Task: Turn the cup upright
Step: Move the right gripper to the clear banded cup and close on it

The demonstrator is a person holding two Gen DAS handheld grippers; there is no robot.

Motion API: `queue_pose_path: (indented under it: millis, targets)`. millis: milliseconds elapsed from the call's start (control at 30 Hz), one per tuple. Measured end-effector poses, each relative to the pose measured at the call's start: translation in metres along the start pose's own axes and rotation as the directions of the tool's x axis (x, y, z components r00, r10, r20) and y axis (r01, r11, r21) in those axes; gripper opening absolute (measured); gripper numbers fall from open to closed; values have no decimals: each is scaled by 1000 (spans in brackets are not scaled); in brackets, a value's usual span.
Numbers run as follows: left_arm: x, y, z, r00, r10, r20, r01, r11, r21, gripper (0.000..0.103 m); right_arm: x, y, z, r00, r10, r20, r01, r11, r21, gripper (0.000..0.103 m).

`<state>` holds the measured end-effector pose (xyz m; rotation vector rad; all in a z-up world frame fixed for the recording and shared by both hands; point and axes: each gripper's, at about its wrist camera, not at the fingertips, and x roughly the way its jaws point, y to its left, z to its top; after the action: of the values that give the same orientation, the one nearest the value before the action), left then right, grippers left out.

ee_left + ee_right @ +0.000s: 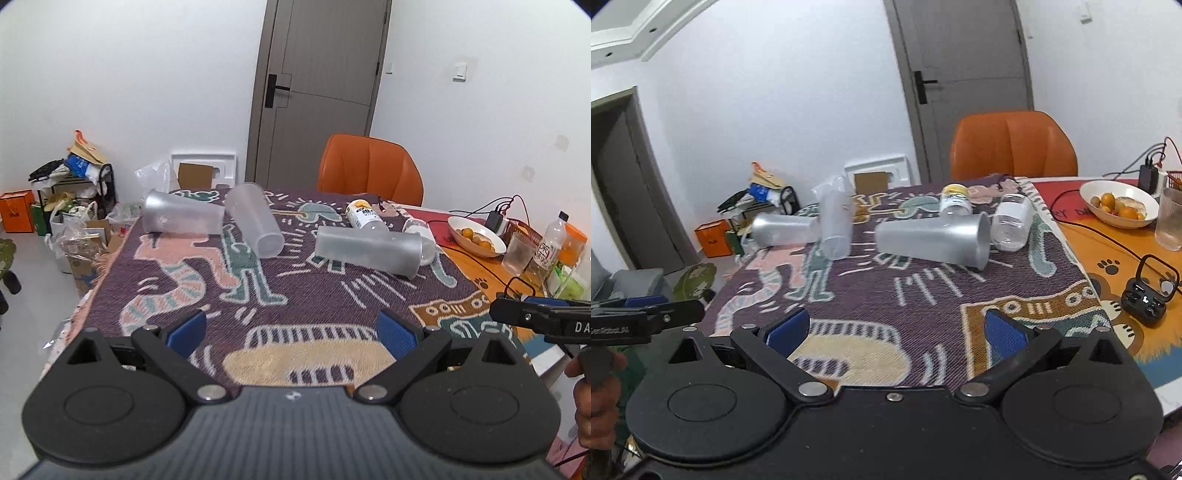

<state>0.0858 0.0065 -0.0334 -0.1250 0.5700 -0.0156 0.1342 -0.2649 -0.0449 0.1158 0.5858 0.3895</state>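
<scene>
Three frosted plastic cups lie on their sides on the patterned cloth: a left cup [181,218] [785,229], a middle cup [255,223] [835,225] and a right cup [369,250] [932,239]. My left gripper [291,326] is open and empty, low over the cloth's near edge, well short of the cups. My right gripper [897,328] is open and empty, also near the front edge. Each gripper shows at the side of the other view.
Two bottles [955,201] [1012,221] lie behind the right cup. A bowl of fruit [1117,203], a glass [1171,221], cables and an earbud case [1148,295] are at the right. An orange chair [369,168] stands behind the table. Clutter sits on the floor at left.
</scene>
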Motion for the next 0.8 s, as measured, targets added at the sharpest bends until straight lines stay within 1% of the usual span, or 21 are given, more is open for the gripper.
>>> queue_pose_path:
  millis: [100,200,233,333,467,633,800]
  targets:
    - [16,-2,9,1000,-13,4,13,1000,-12,98,13,-13,8,1000,-23,-1,23,1000,20,103]
    - [34,-6,20,1000,-22,-14,22,1000,-12,98,28,-28,19,999,-40,-9,40,998,47,102]
    - [39,-7,23,999,-27,-18,27,1000,-15,98,32,-32,23,999,-43,-12,44,998,52,101]
    - [57,-9,33,999,-40,-22,39,999,-28,98,44,-45,34,998,-54,-17,55,996,74,94]
    - [79,-13,44,998,-55,-42,54,998,-36,98,64,-63,49,997,-66,-28,69,992,106,93]
    - [108,-14,57,996,-58,-72,53,996,-65,98,89,-83,66,996,-77,-48,82,987,135,91]
    - [133,-16,70,994,-34,-102,27,997,-75,98,112,-99,79,994,-84,-67,93,983,156,91]
